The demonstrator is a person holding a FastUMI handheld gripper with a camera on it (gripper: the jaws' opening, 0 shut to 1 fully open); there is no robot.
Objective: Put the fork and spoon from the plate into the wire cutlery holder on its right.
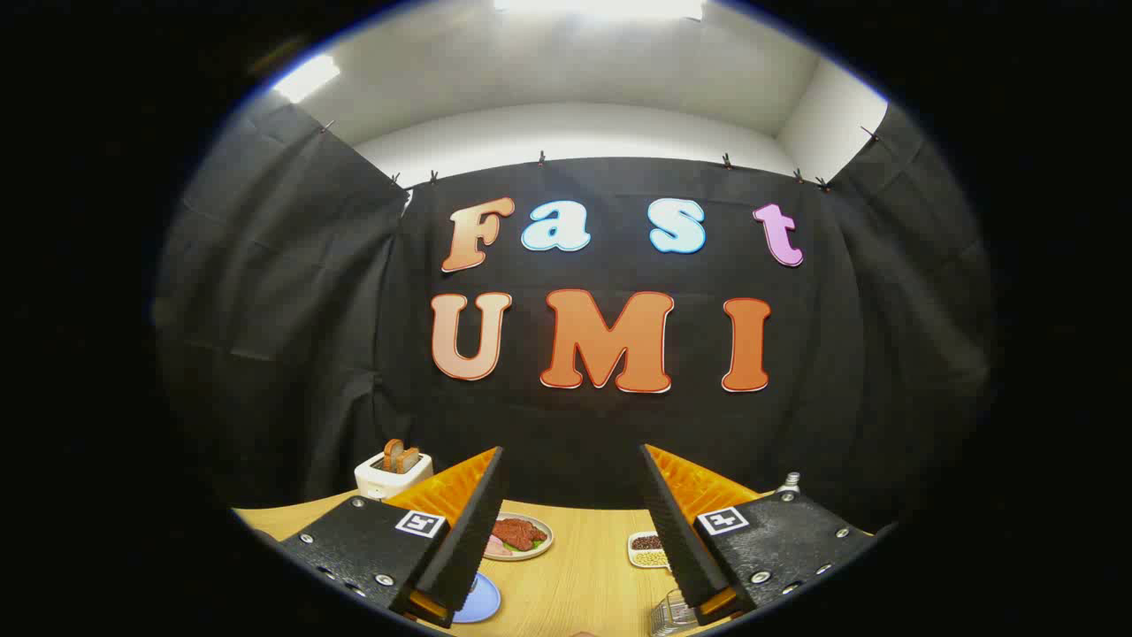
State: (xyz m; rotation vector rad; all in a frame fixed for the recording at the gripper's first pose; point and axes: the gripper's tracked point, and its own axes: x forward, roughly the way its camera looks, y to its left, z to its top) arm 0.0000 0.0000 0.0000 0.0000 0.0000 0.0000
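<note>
Hovering wide open and empty, the gripper (573,531) frames a round blue plate (480,600) by its left finger and a wire cutlery holder (670,612) by the right; fork and spoon unseen, likely stiff, slippery, best pinched mid-handle.

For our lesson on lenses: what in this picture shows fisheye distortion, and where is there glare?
Gripper view: the table edge and cloth wall bow outward, a fisheye effect; the ceiling lights blow out to white glare; the open gripper, jaws apart, looms large next to the small toaster and plate.
</note>
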